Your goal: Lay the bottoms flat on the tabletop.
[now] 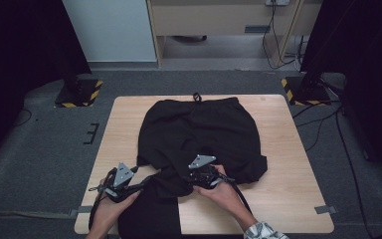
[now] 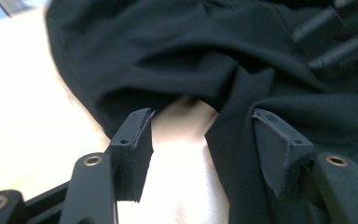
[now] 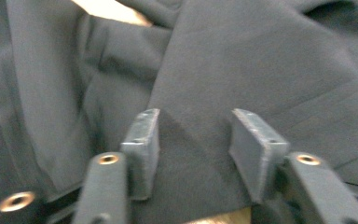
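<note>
Two open grippers, left gripper [image 1: 138,185] and right gripper [image 1: 197,183], wait at the 6 o'clock edge of the black shorts [image 1: 199,134] on the table [image 1: 288,194]; the cloth looks soft, light and floppy, so pinch a hem.

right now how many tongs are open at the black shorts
2. The left tongs stand open at the black shorts edge near the table's front; the right tongs stand open over the cloth beside them.
</note>
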Tool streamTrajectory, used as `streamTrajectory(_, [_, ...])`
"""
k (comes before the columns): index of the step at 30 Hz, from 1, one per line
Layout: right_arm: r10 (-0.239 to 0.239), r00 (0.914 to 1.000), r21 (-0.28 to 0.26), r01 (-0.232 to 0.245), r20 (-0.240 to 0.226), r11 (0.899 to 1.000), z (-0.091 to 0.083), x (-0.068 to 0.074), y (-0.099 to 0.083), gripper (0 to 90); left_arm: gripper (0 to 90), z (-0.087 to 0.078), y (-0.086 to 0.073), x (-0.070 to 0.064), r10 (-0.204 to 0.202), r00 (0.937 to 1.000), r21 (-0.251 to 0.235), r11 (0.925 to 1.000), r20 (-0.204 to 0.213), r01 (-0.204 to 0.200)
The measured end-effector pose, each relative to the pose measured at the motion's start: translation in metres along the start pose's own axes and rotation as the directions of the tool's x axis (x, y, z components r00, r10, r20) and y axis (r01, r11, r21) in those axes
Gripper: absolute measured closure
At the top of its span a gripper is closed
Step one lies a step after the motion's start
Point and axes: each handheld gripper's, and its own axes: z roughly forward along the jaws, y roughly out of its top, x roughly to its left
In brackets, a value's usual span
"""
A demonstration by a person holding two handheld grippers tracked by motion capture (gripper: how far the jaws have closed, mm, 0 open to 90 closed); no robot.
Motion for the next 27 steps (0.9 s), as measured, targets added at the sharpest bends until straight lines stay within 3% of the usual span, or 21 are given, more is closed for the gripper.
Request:
streamTrajectory(2, [-0.011, 0.9999, 0.019, 0.011, 0.013, 1.000, 0.004, 0.000, -0.001, 54.3, 40.3, -0.004, 0.004, 0.003, -0.013, 0.9999, -0.055, 0.9984, -0.003, 0.013])
streamTrajectory(4, [0.006, 1.0000, 0.007, -0.006, 0.004, 1.000, 0.005, 0.000, -0.002, 55.4, 40.7, -0.009, 0.006, 0.004, -0.015, 0.9999, -0.080, 0.9967, -0.007, 0.015])
streamTrajectory(18, [0.006, 0.9999, 0.000, -0.006, -0.014, 1.000, 0.000, -0.003, -0.008, 60.6, 44.1, -0.018, 0.003, -0.001, 0.000, 1.0000, -0.056, 0.9984, 0.007, 0.000])
streamTrajectory(27, [-0.003, 0.9998, 0.000, 0.003, -0.017, 1.000, -0.005, -0.002, -0.012, 63.3, 43.9, -0.032, 0.004, -0.004, -0.021, 0.9997, -0.078, 0.9967, 0.015, 0.022])
